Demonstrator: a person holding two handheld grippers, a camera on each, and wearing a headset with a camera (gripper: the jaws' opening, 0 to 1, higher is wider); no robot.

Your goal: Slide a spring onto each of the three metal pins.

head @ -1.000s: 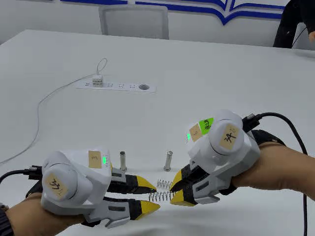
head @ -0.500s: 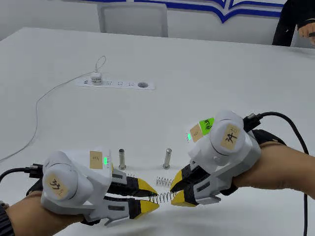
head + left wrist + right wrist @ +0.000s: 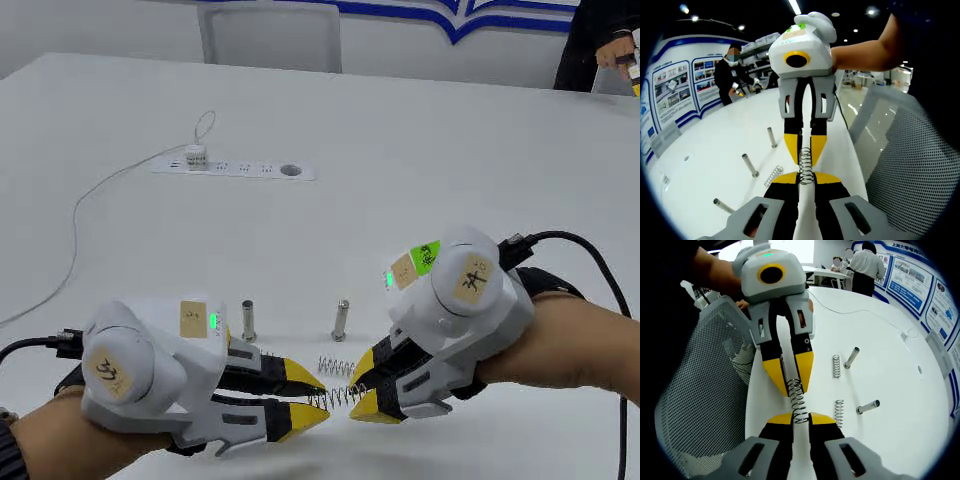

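Metal spring (image 3: pixel 335 397) is off the white worktop (image 3: pixel 420 150), strung roughly level between the two grippers close to the near edge. The left gripper (image 3: pixel 305 396) has its jaws narrowed to about the coil's width, pinching one end. The right gripper (image 3: pixel 364 386) does the same, jaws nearly closed on the other end. Tips face each other, just apart, with the coil bridging them. A spare spring (image 3: pixel 336 365) lies flat on the worktop just beyond the held one. Behind it a pin (image 3: pixel 248 320) and a second pin (image 3: pixel 341 320) stand upright. The left gripper view shows a third pin (image 3: pixel 722 205) near them. A power strip (image 3: pixel 235 171) sits well back toward the far left, its cable (image 3: pixel 80 215) trailing toward the left edge.
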